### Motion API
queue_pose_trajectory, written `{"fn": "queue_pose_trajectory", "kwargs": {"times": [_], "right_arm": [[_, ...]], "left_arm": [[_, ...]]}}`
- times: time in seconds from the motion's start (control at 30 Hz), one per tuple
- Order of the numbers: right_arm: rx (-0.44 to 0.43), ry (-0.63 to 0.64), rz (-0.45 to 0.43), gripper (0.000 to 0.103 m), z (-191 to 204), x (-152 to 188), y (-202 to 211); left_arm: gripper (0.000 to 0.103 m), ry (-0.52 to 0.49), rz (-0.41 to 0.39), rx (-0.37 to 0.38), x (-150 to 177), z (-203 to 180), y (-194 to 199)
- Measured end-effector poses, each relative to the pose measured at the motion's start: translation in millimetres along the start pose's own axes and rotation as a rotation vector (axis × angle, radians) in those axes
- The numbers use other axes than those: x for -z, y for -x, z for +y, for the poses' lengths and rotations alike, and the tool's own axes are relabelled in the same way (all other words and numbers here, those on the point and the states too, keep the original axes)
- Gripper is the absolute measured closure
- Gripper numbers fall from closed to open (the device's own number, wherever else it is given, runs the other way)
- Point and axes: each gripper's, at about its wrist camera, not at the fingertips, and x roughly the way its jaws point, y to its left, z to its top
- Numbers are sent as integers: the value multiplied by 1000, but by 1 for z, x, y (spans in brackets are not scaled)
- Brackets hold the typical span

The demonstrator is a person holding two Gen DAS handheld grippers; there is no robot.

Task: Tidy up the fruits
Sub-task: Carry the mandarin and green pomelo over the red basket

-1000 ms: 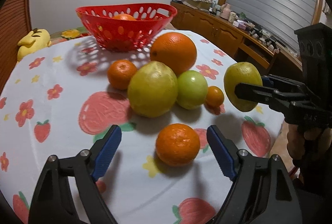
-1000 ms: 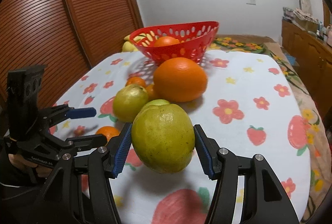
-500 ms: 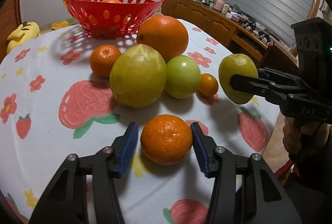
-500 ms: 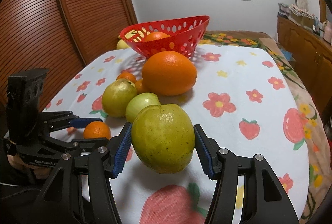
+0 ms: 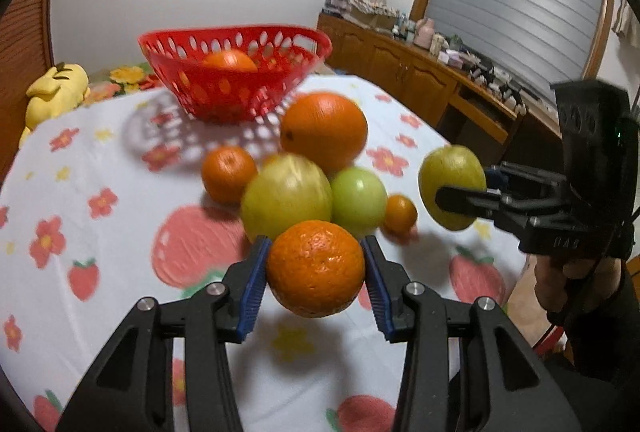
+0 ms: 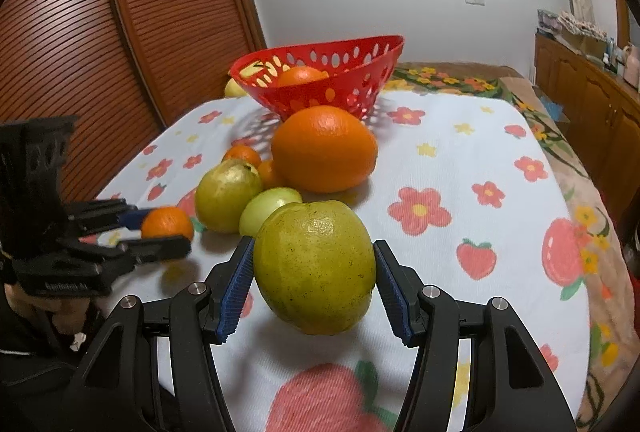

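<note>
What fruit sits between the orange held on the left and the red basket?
In the left wrist view: a yellow-green guava, a small tangerine and a big orange lie before the red basket.

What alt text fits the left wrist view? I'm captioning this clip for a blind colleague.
The left gripper holds a mandarin between its blue-padded fingers above a flower-print tablecloth. Behind it lie more oranges and green fruits before a red basket holding one orange; at right, the right gripper holds a green fruit.
</note>
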Motion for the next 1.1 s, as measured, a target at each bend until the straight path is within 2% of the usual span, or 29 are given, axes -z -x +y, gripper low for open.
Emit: {"fn": "queue_pose_trajectory", "kwargs": {"times": [0.5, 0.87, 1.1], "right_arm": [[9, 58, -43, 43, 8, -32, 9], [14, 145, -74, 43, 12, -80, 3], [14, 161, -65, 43, 1, -111, -15]], "left_arm": [[59, -3, -91, -46, -35, 17, 13], [59, -30, -142, -72, -76, 31, 9], [59, -20, -144, -84, -100, 47, -8]]}}
